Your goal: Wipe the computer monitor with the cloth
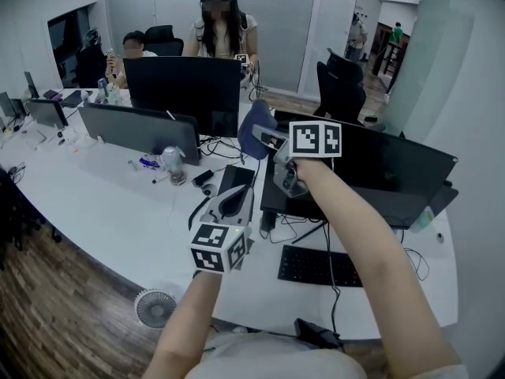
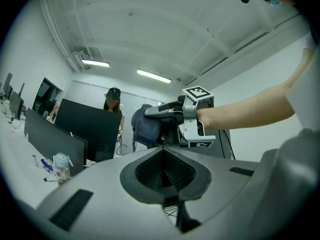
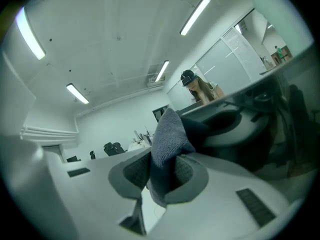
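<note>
- While the right gripper (image 1: pixel 267 138) clamps the bunched grey-blue cloth (image 1: pixel 252 127), it hangs by the monitor's (image 1: pixel 379 168) upper left corner; contact cannot be confirmed.
- Left gripper (image 1: pixel 237 196): jaws together, empty, low over the desk (image 1: pixel 102 204).
- Judgement: lay cloth flat on the screen, use light overlapping passes, and keep jaw tips off the glass.

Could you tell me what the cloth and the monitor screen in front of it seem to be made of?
The cloth: soft blue-grey textile, probably microfibre or terry; fuzzy nap, limp folds between the right gripper's jaws. The monitor screen: dark, smooth, semi-glossy panel, glass or plastic; it mirrors the gripper.
</note>
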Demonstrator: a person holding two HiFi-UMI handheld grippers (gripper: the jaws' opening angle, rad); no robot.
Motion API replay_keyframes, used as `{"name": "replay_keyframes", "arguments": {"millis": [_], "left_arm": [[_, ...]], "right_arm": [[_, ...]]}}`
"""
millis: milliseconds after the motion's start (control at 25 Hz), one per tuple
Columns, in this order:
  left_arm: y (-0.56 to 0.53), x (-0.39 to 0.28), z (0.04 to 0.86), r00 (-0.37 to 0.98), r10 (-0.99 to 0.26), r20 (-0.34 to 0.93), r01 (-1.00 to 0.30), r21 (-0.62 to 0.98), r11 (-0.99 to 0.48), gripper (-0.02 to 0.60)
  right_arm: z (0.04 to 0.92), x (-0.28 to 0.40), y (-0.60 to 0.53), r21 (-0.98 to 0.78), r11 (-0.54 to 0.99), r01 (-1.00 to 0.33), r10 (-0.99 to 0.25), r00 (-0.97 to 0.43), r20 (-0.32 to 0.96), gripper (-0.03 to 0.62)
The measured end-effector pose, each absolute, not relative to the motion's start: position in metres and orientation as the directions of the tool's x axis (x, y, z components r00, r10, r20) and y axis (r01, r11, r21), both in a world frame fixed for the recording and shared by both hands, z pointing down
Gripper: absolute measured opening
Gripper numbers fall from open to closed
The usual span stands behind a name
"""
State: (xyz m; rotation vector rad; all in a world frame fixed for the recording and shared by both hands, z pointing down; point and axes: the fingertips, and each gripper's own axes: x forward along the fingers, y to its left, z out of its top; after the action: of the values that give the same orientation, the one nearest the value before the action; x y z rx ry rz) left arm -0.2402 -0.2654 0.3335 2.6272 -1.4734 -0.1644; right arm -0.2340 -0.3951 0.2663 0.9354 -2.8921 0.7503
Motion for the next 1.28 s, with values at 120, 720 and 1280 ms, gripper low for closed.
{"name": "replay_keyframes", "arguments": {"millis": [120, 720, 1280], "left_arm": [[-0.264, -0.241, 0.332, 0.513, -0.858, -0.034, -0.843, 0.166, -0.511, 0.008], [-0.250, -0.240, 0.324, 0.502, -0.862, -0.065, -0.847, 0.164, -0.506, 0.009], [-0.236, -0.226, 0.322, 0.530, -0.843, -0.093, -0.835, 0.115, -0.537, 0.009]], "right_arm": [[0.256, -0.233, -0.396, -0.427, 0.712, -0.557, -0.554, -0.820, 0.145, 0.064], [0.206, -0.217, -0.364, -0.292, 0.799, -0.526, -0.540, -0.841, 0.037, 0.064], [0.227, -0.179, -0.300, 0.139, 0.787, -0.602, -0.610, -0.792, 0.027, 0.061]]}}
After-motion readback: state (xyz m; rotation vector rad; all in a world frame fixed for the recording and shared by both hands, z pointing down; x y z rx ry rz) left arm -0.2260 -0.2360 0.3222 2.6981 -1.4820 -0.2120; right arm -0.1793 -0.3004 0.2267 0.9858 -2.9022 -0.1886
